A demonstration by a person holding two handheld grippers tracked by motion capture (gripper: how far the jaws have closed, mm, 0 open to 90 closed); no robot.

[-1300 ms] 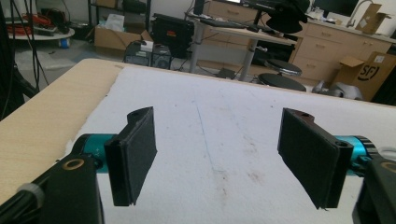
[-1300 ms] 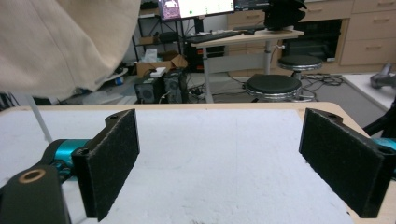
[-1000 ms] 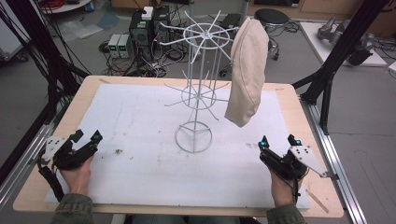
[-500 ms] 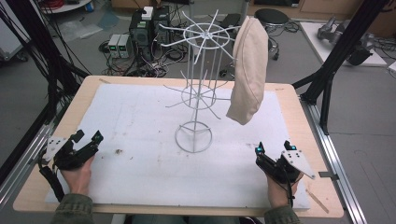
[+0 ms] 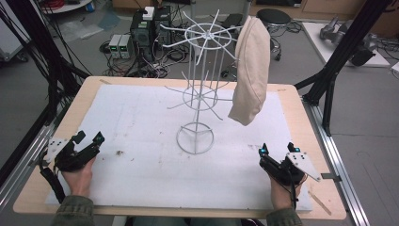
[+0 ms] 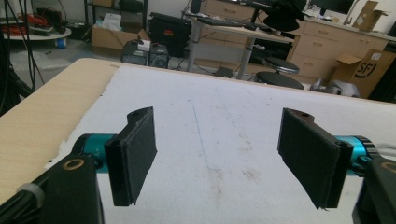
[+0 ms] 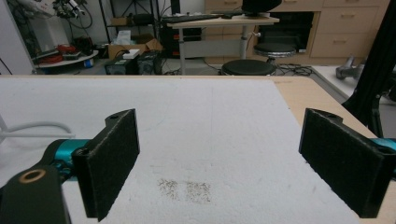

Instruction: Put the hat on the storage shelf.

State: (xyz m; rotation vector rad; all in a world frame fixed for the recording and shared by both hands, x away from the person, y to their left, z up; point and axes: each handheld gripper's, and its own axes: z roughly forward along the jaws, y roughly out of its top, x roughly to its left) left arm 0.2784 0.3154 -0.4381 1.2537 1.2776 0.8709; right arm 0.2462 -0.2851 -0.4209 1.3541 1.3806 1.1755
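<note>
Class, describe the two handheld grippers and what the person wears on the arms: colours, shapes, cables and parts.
Each gripper, left gripper and right gripper, has a black body, two flat black rectangular jaws faced with rough padding, and teal cylindrical mounts behind them. Brass-coloured rings sit on the black housing. A pale grey three-cornered plate tops each, and a black cable trails back. The sleeves are olive green.

The right gripper (image 5: 275, 149) has slid left along the near edge (seemingly turning slightly inward).
</note>
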